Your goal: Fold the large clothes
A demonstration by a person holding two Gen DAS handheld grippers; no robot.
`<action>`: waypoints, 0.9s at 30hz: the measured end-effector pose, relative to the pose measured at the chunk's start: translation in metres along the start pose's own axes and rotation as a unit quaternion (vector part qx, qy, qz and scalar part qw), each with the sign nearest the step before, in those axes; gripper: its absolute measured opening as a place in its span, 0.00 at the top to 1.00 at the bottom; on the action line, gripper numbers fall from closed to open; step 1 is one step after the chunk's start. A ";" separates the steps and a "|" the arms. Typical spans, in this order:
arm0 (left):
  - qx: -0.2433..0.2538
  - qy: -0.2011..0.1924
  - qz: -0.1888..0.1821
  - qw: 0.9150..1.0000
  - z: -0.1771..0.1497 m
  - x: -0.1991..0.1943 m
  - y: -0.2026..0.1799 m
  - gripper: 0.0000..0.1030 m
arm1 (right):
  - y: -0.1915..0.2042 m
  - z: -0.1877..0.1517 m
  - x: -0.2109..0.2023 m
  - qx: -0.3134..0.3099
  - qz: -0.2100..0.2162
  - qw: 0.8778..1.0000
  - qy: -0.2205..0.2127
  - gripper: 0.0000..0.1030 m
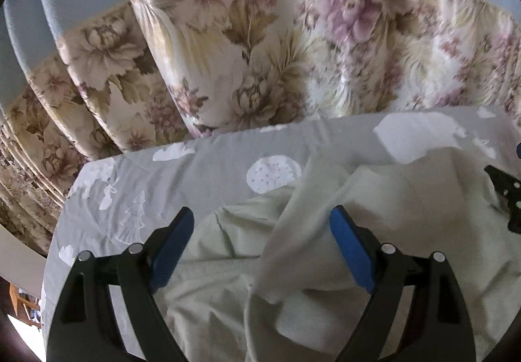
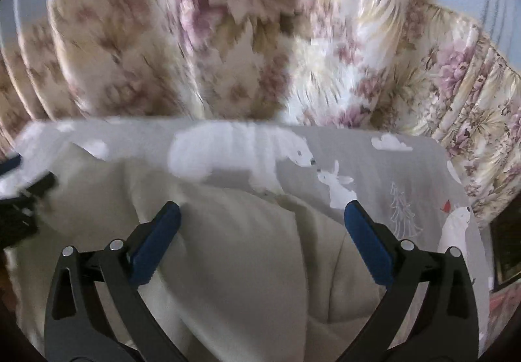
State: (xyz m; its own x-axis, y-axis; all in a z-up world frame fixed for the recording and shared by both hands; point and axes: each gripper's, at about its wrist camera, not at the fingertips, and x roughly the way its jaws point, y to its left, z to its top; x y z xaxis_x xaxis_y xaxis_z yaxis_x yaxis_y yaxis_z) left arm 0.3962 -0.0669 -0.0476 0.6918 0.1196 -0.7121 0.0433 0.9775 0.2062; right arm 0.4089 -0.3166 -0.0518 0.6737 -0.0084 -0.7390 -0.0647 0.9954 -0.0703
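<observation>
A pale cream garment (image 1: 325, 248) is seen lying rumpled on a grey animal-print sheet (image 1: 202, 173) spread before a floral curtain (image 1: 260, 36), with the left gripper (image 1: 262, 225) and the right gripper (image 2: 262, 218) both held above it, jaws spread wide and nothing gripped. The cloth is judged light, soft and limp, likely to sag and crease when lifted. It would best be pinched at a hem or corner, none clearly visible.

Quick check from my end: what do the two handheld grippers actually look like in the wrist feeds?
Both match: the left gripper and right gripper have black curved plastic arms, silver round pivot pins, and flat blue pads on the fingers. No cables, markings or sleeves show.
</observation>
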 end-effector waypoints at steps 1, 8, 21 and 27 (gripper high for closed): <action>-0.004 0.008 0.001 1.000 -0.001 0.007 0.001 0.16 | -0.001 -0.002 0.008 -0.004 0.000 1.000 0.005 0.03; -0.015 0.022 -0.001 1.000 -0.007 0.033 0.004 0.13 | 0.001 -0.013 0.042 -0.026 -0.014 0.999 0.035 0.03; -0.054 -0.050 -0.083 0.994 -0.023 -0.040 0.023 0.11 | -0.008 -0.015 -0.055 0.053 0.076 0.995 -0.041 0.03; -0.023 -0.090 -0.116 0.989 -0.073 -0.105 0.001 0.11 | 0.009 -0.068 -0.108 0.031 0.106 0.992 -0.058 0.03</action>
State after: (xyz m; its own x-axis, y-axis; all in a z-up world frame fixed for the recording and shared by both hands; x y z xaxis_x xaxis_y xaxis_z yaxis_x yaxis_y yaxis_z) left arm 0.2716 -0.0659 -0.0216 0.7843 -0.1376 -0.6050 0.1855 0.9825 0.0170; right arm 0.2854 -0.3129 -0.0187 0.7305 0.2098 -0.6499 -0.1715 0.9775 0.1228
